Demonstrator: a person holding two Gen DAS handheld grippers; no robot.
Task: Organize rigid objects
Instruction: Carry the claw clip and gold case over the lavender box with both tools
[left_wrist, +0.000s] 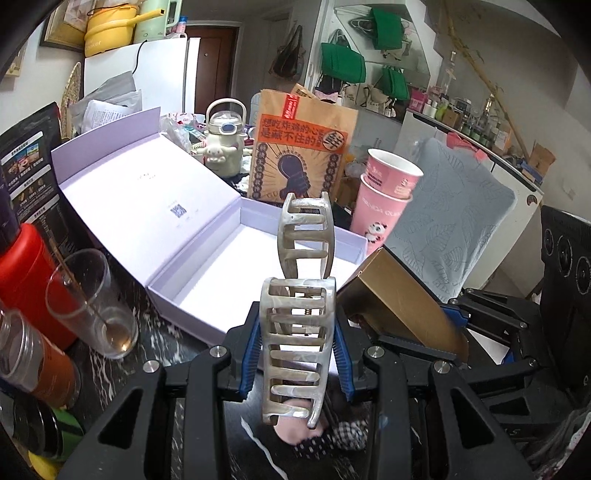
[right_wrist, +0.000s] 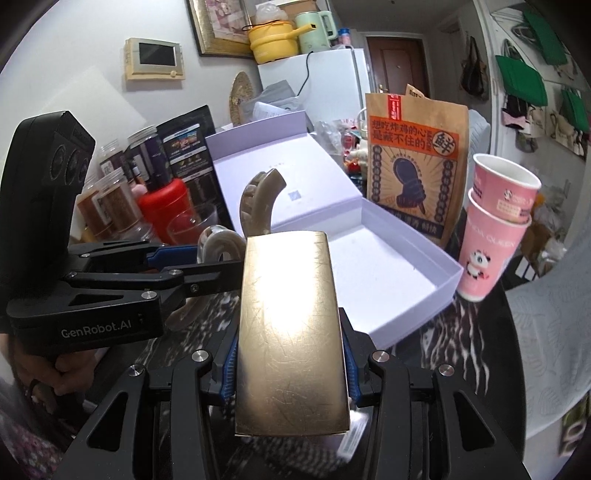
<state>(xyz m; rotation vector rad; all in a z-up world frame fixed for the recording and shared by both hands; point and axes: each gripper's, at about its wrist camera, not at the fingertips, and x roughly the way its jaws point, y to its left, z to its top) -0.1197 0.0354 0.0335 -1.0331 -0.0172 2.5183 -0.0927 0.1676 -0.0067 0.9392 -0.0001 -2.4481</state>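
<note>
Left wrist view: left gripper (left_wrist: 295, 350) jaws clamp pearly ribbed hair claw (left_wrist: 295, 325) | right gripper (right_wrist: 291, 365) jaws grip scratched gold box (right_wrist: 291, 332) | both before open lilac box (left_wrist: 207, 258) on table

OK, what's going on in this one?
A person holds a gripper in each hand. The left gripper is clamped on a pearly hair claw clip; the right gripper grips a gold box. Both are held in front of an open lilac gift box, whose inside looks empty.
</note>
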